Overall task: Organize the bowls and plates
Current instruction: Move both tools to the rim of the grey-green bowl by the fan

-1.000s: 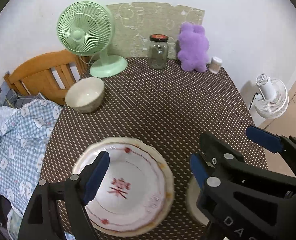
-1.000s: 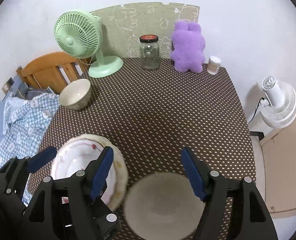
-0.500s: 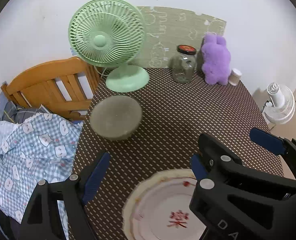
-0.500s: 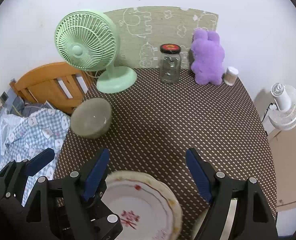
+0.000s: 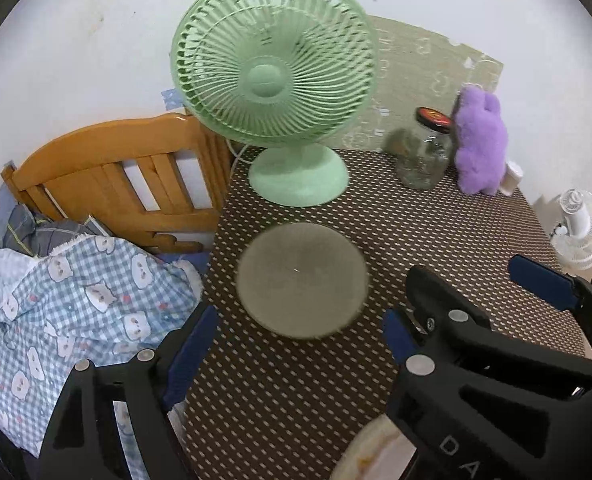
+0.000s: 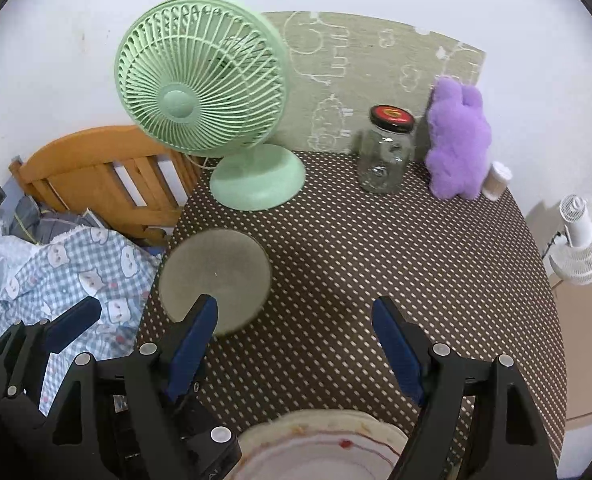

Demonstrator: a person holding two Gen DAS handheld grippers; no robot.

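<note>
A beige bowl (image 5: 302, 278) stands near the left edge of the brown dotted table (image 5: 456, 240); it also shows in the right wrist view (image 6: 214, 276). My left gripper (image 5: 296, 340) is open and empty, its fingers just short of the bowl on either side. My right gripper (image 6: 296, 344) is open and empty, to the right of the bowl. A white plate with red pattern (image 6: 320, 446) lies at the near table edge under the right gripper; its rim shows in the left wrist view (image 5: 370, 454).
A green desk fan (image 5: 273, 80), a glass jar (image 5: 426, 152), a purple plush toy (image 5: 480, 144) and a small white cup (image 6: 498, 180) stand along the back wall. A wooden bed frame (image 5: 111, 172) and checked blanket (image 5: 75, 292) lie left of the table. A white floor fan (image 6: 582, 240) is at the right.
Both grippers have moved forward and left across the table. The plate has slid to the bottom of both views and the bowl now lies just ahead of the left gripper's fingers.
</note>
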